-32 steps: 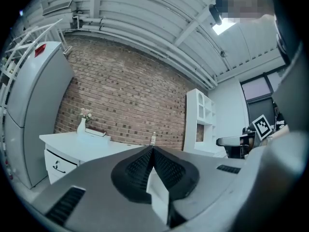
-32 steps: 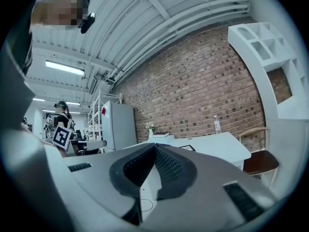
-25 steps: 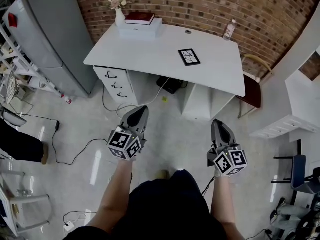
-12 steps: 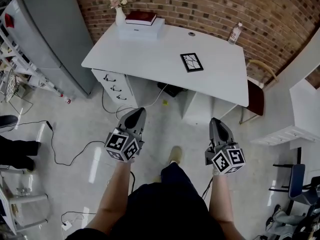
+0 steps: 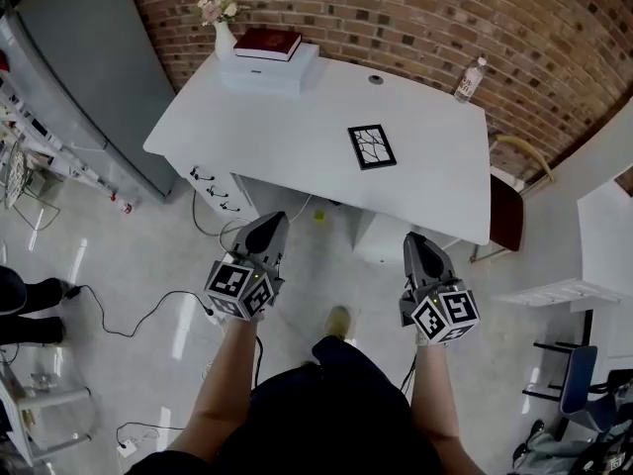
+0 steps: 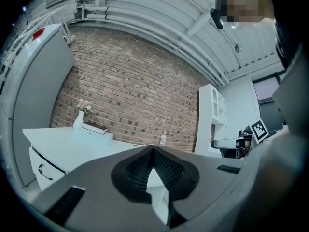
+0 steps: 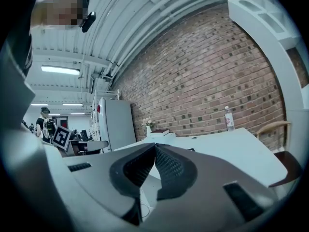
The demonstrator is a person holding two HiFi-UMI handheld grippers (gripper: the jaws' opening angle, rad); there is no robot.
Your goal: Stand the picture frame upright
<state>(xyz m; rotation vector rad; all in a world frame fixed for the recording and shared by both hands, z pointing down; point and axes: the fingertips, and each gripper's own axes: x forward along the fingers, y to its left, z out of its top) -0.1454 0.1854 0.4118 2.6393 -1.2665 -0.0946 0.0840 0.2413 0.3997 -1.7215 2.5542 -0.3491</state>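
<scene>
— Black-edged frame [image 5: 372, 146]: where was it?
— Flat on the white desk [image 5: 287, 117], in its right half, well apart from both my claws. A bottle [image 5: 469, 79] stood at the far right corner. A book [image 5: 268, 43] on a box [image 5: 269, 69] and a vase [image 5: 224, 40] were at the far left.
— And your claws?
— My left claw [image 5: 271, 218] and right claw [image 5: 416, 238] were both clenched on nothing, held level over the floor [image 5: 129, 265], short of the desk's near edge.

Bright, even light; sharp — fisheye-bent edges
</scene>
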